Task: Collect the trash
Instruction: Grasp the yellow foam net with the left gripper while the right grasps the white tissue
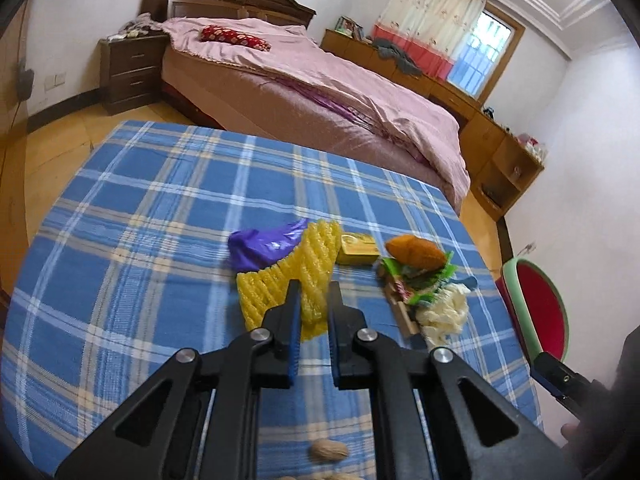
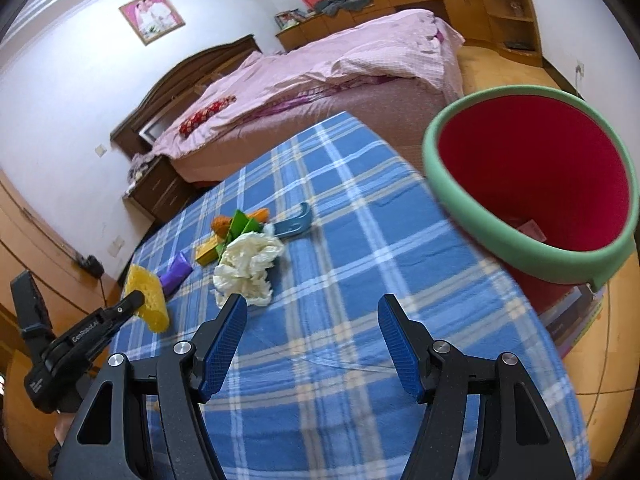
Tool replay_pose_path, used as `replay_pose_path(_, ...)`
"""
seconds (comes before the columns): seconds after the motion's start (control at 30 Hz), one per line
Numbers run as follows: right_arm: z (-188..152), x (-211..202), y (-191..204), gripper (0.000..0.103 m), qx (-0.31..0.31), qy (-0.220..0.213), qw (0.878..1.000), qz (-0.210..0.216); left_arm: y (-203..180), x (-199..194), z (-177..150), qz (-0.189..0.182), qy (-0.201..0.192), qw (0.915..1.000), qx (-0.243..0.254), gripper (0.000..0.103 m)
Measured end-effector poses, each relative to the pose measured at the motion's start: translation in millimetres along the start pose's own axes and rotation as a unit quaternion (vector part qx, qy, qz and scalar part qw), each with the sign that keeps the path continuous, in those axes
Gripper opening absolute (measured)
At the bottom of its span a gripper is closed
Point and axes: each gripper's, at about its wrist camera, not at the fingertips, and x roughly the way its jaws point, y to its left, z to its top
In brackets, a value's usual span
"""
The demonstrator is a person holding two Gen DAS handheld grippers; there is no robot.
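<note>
My left gripper point(image 1: 314, 290) is shut on a yellow foam net point(image 1: 308, 256) and holds it just above the blue plaid tablecloth point(image 1: 160, 220). The right wrist view shows the same net point(image 2: 150, 300) hanging from that gripper point(image 2: 138, 300). Past the net lie a purple bag point(image 1: 260, 246), a small yellow box point(image 1: 357, 249), an orange peel point(image 1: 414, 250), green wrappers point(image 1: 424, 280) and a crumpled white tissue point(image 1: 444, 312). My right gripper point(image 2: 313, 304) is open over bare cloth, the tissue point(image 2: 248, 268) just beyond its left finger. A red bin with a green rim point(image 2: 460, 216) stands at the table's right edge.
A blue plastic hook point(image 2: 296, 224) lies beside the wrappers. A walnut point(image 1: 329, 450) sits on the cloth under my left gripper. Behind the table is a bed with a pink cover point(image 1: 320, 92), with wooden cabinets point(image 1: 500, 152) along the far wall.
</note>
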Motion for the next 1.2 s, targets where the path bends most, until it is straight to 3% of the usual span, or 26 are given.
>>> replay_pose_path(0.43,11.5,67.7,58.0,0.069,-0.06,0.033,0.998,0.013,22.5,1.9,-2.6,-0.024,-0.019,0.9994,-0.018,0.011)
replay_pose_path(0.67,10.9,94.4,75.6,0.069,-0.096,0.032,0.995,-0.005,21.1,1.3,-5.2,-0.042,-0.019,0.9988,-0.016,0.011)
replay_pose_path(0.8,6.6,103.7,74.4,0.044,-0.105,0.041,0.993,-0.017,19.9,2.1,-6.1,-0.045,-0.016,0.9987,-0.016,0.011)
replay_pose_path(0.93,5.6,104.2,69.4,0.029,-0.105,0.045,0.993,-0.013,19.7,2.6,-6.4,-0.042,-0.017,0.9988,-0.017,0.011)
replay_pose_path(1.2,-3.6,64.1,65.0,0.021,-0.109,0.027,0.994,-0.002,13.3,1.8,-8.4,-0.037,-0.021,0.9991,-0.006,0.011)
